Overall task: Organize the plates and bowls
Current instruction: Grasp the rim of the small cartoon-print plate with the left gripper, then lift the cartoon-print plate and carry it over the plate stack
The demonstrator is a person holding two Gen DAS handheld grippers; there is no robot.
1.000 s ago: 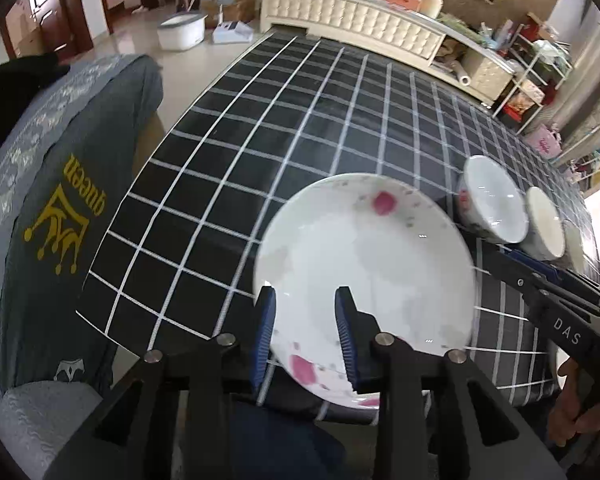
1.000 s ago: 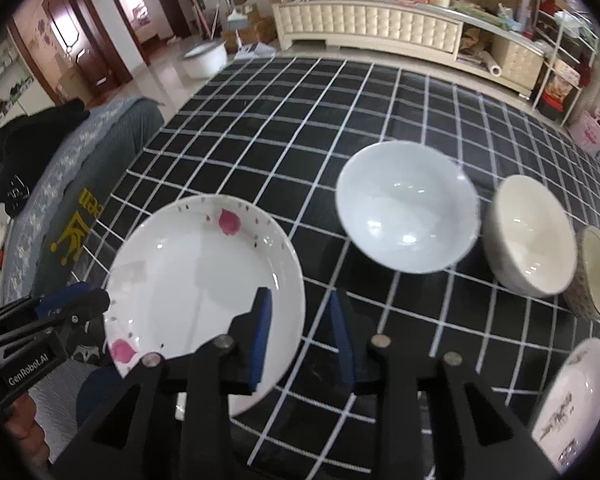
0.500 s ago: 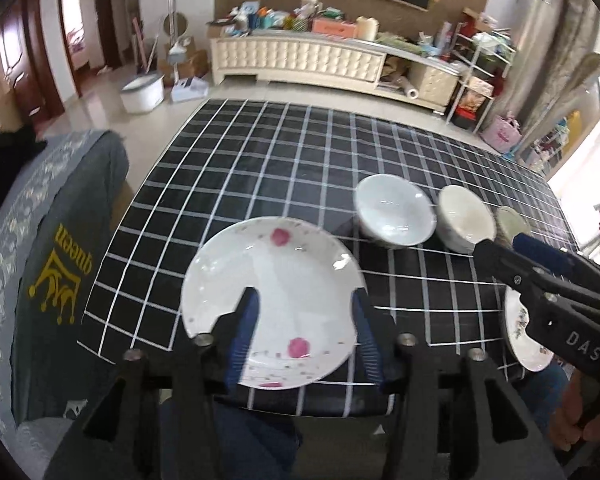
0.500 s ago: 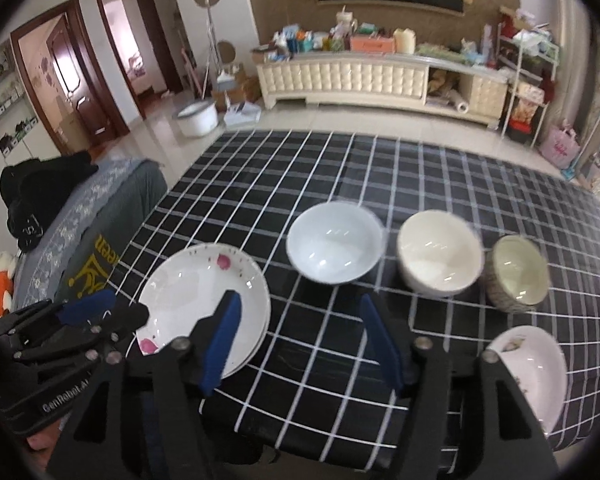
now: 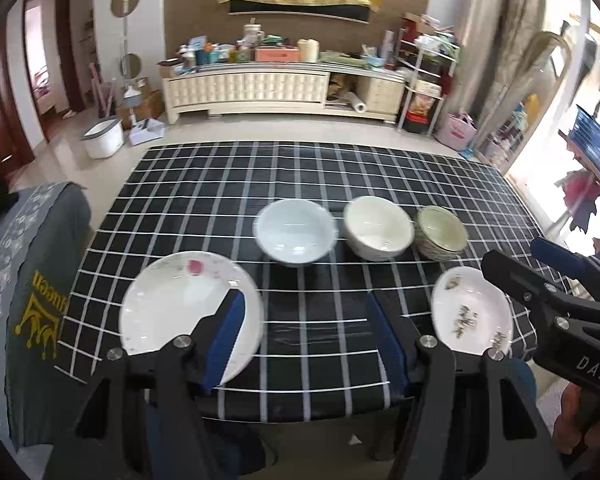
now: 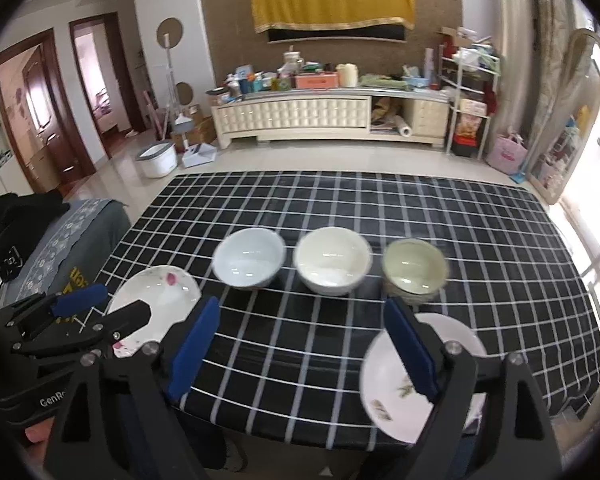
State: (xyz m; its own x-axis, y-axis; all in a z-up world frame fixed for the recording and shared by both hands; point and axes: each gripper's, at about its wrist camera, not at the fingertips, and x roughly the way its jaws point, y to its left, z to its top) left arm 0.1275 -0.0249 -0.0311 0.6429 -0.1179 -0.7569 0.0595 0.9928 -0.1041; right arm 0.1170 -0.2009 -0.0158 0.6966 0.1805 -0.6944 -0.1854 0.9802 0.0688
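On the black checked tablecloth [image 5: 308,176] stand three bowls in a row: a white bowl [image 5: 295,231], a cream bowl [image 5: 378,227] and a greenish bowl [image 5: 441,232]. A white plate with pink flowers [image 5: 180,312] lies at the front left, a white plate with dark print [image 5: 470,314] at the front right. My left gripper [image 5: 304,332] is open and empty above the table's front edge. My right gripper [image 6: 300,344] is open and empty, held back from the front edge. The same bowls [image 6: 249,258] [image 6: 332,260] [image 6: 414,270] and plates [image 6: 156,300] [image 6: 420,372] show in the right wrist view.
A grey-covered seat [image 5: 28,280] with a yellow print stands left of the table. Beyond the table's far edge is tiled floor, a white tub [image 5: 102,138] and a long cream cabinet [image 5: 260,88] loaded with clutter. Shelves and bags stand at the right.
Both grippers have opened wide and pulled up and back from the table. The flowered plate, which sat between the left fingers, now lies free at the front left.
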